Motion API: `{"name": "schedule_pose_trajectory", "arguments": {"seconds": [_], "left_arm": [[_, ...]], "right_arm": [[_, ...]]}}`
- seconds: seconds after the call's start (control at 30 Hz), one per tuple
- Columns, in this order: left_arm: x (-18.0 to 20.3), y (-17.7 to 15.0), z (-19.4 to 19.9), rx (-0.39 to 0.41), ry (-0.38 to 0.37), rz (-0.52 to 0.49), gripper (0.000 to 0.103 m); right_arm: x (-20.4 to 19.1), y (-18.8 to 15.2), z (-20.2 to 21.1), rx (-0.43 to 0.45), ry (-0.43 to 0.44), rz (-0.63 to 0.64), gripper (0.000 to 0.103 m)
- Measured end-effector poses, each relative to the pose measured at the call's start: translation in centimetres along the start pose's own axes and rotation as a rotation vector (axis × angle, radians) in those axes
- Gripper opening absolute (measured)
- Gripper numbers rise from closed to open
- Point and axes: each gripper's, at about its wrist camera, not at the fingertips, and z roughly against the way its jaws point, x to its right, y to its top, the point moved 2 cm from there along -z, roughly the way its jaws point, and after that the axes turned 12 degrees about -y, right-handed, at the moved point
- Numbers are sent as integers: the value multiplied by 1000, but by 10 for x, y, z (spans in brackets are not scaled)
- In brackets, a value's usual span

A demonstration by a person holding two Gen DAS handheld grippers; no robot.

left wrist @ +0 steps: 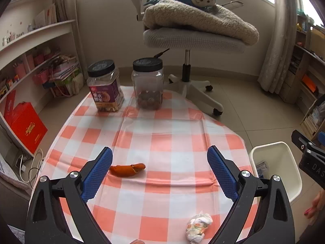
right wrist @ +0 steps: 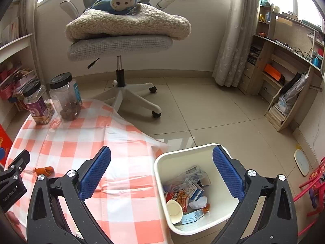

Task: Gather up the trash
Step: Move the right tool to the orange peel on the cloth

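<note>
An orange peel [left wrist: 127, 169] lies on the checked tablecloth [left wrist: 162, 134], just right of my left gripper's left fingertip; it also shows in the right wrist view [right wrist: 44, 170]. A crumpled white wrapper [left wrist: 198, 228] lies near the table's front edge. My left gripper [left wrist: 159, 158] is open and empty above the cloth. My right gripper [right wrist: 161, 158] is open and empty, over the near edge of the white trash bin [right wrist: 162, 162], which holds several wrappers, a paper cup and tissue. The bin also shows in the left wrist view [left wrist: 284, 148], to the right of the table.
Two black-lidded plastic jars [left wrist: 105, 85] [left wrist: 148, 83] stand at the table's far edge. A grey office chair [left wrist: 191, 38] with a blanket and plush monkey stands behind. Shelves [left wrist: 30, 61] line the left wall, a wooden rack [right wrist: 284, 81] the right.
</note>
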Motion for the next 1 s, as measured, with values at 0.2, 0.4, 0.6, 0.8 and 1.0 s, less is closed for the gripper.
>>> {"name": "schedule_pose_trajectory", "arguments": {"seconds": [0.2,0.4,0.6,0.8,1.0], "left_arm": [[-31,-10,6,-32,51,25,92],[-60,-21,15,-57,105,25,92],[-98,-30,20,-94,143,70,92],[-148,-42,25,-144,201,136,92],[-202,-48,39,-161,217,257,92]], "right_arm": [[-40,3,8,3,51,25,96],[-81,-1,15,2,100,82,96],[-124,-8,19,0,157,170,96],[-172,-21,12,-19,216,329,96],[-227,-48,5,0,329,591,96]]}}
